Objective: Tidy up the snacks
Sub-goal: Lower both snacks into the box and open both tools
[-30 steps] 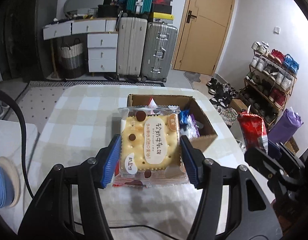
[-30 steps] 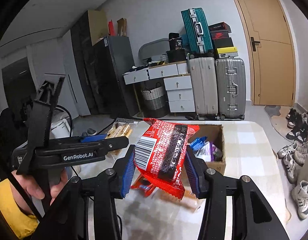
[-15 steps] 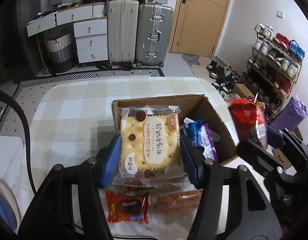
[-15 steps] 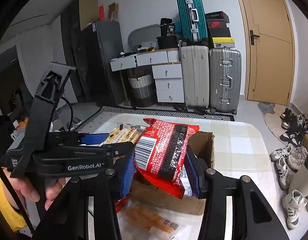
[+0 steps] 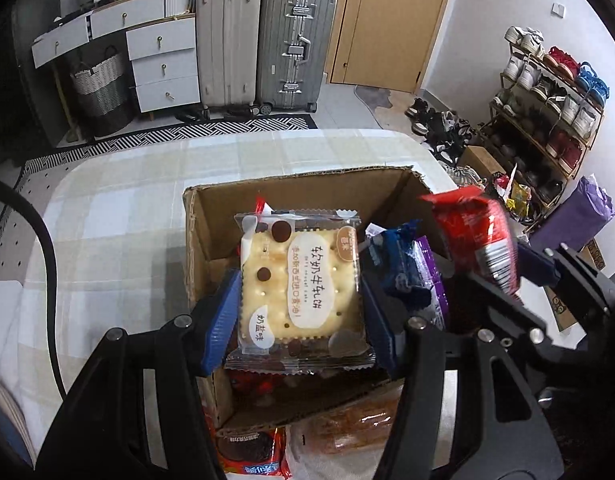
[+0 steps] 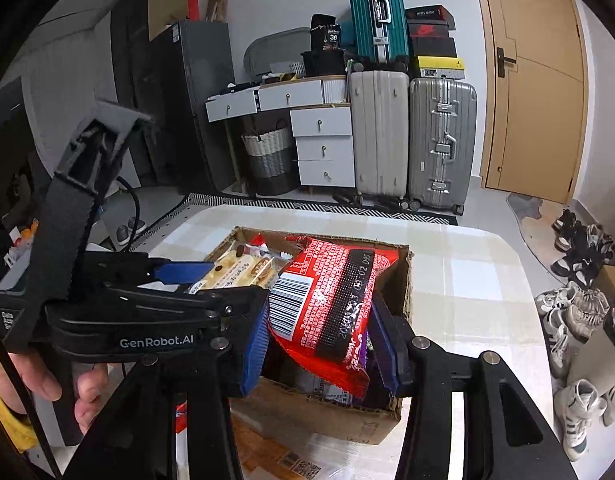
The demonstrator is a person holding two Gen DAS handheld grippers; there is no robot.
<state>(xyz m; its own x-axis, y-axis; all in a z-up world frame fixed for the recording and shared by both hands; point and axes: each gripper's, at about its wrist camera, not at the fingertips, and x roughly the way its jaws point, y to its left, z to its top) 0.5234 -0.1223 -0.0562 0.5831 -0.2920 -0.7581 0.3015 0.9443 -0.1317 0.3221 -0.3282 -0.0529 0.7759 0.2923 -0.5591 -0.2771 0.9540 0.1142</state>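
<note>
Now, left gripper [image 5: 301, 294]: pinched a square cracker pack [image 5: 301, 280] flat between its blue pads, one pad on each side edge.
Cracker pack: hung over the open box [image 5: 195, 240], label up, above the box's near half.
Right gripper [image 6: 319, 320]: clamped on a red snack bag [image 6: 331, 300], barcode side up, the bag tilted and bulging out ahead of the pads.
Red bag: sat over the box's right part, to the right of the left gripper; in the left view [image 5: 477, 236] it showed beside the cracker pack.
Box: brown cardboard, flaps open, straight ahead of and beneath both grippers on the checked table [image 5: 127, 200].
Inside the box: a blue-and-purple packet [image 5: 411, 272] lay just right of the left gripper's right pad; a bit of red wrapper [image 5: 261, 205] poked up beyond the cracker pack.
Below the left gripper: a red cookie packet [image 5: 249, 450] and an orange-brown packet [image 5: 351, 428] lay on the table, against the box's near wall.
Hand [image 6: 35, 380]: wrapped round the left gripper's handle, seen at the left of the right gripper, with a yellow sleeve [image 6: 3, 412] at the wrist.
Beyond the table: suitcases [image 6: 407, 140], white drawers [image 6: 319, 136] and a wooden door [image 6: 535, 80].
Far right of the left gripper: a shoe rack [image 5: 547, 92].
</note>
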